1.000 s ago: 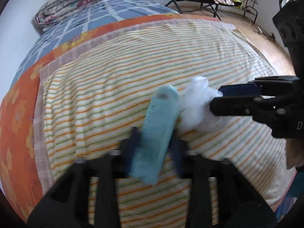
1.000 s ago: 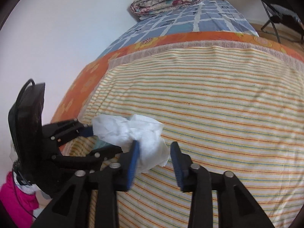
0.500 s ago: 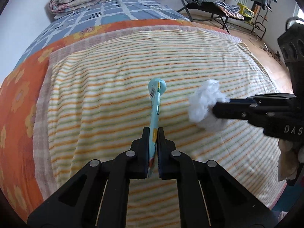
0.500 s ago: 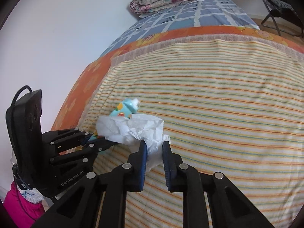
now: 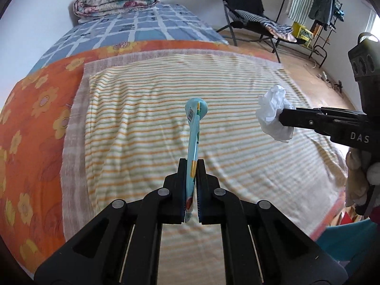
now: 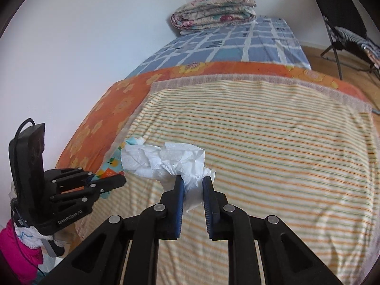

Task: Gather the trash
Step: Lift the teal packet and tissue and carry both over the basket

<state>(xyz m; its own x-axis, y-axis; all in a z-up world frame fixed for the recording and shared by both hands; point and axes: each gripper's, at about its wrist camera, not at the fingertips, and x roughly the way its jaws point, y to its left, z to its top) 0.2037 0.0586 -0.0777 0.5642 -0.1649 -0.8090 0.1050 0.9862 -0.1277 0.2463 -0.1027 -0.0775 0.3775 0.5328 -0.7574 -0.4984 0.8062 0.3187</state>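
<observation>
the left gripper (image 5: 192, 185) pinches a flat, light blue pouch (image 5: 193, 140) at its lower end; it looks floppy. the right gripper (image 6: 192, 190) squeezes a crumpled tissue (image 6: 166, 161), soft and weightless, jutting ahead.

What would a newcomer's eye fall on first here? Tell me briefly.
First, the light blue pouch standing up from the shut left hand-held gripper, in the middle of the left view. Next, the crumpled white tissue pinched in the right hand-held gripper. Beneath both spreads the striped blanket on the bed.
</observation>
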